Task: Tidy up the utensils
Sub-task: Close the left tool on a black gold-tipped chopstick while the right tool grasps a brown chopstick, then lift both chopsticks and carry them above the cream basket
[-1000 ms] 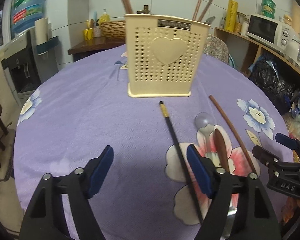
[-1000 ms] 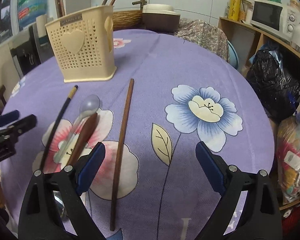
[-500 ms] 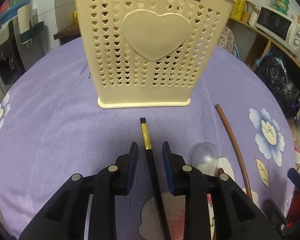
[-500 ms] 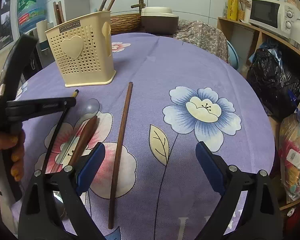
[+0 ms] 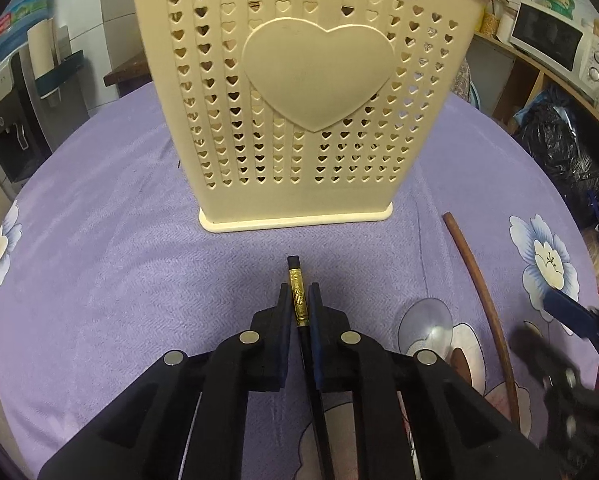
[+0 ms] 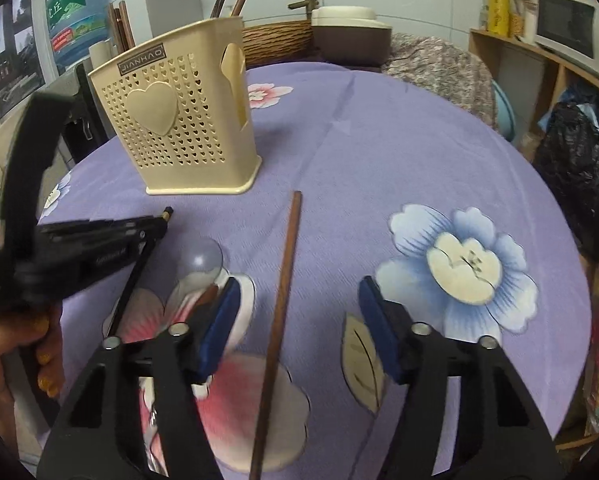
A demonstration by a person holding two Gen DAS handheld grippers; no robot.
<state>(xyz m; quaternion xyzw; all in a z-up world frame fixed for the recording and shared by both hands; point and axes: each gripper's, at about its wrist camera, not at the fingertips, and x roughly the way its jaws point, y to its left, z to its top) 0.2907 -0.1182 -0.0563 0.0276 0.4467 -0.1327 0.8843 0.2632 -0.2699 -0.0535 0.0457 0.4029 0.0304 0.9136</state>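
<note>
A cream utensil holder (image 5: 299,96) with heart holes stands on the purple tablecloth; it also shows in the right wrist view (image 6: 179,120). My left gripper (image 5: 299,304) is shut on a black chopstick (image 5: 297,292) with a gold band, its tip pointing at the holder's base. My right gripper (image 6: 295,304) is open, straddling a brown chopstick (image 6: 281,300) that lies on the cloth. A clear spoon (image 6: 201,260) and a brown-handled utensil (image 6: 205,298) lie left of it. The left gripper (image 6: 155,226) shows in the right wrist view.
Several utensils stand inside the holder. A wicker basket (image 6: 277,40) and a brown pot (image 6: 351,40) sit behind the table. Shelves with a microwave (image 5: 551,40) and black bags (image 6: 575,160) are to the right. A water dispenser (image 5: 3,120) stands at the left.
My left gripper moved forward over the black chopstick and shut on it near its gold band. My right gripper moved forward and left, and now straddles the brown chopstick.
</note>
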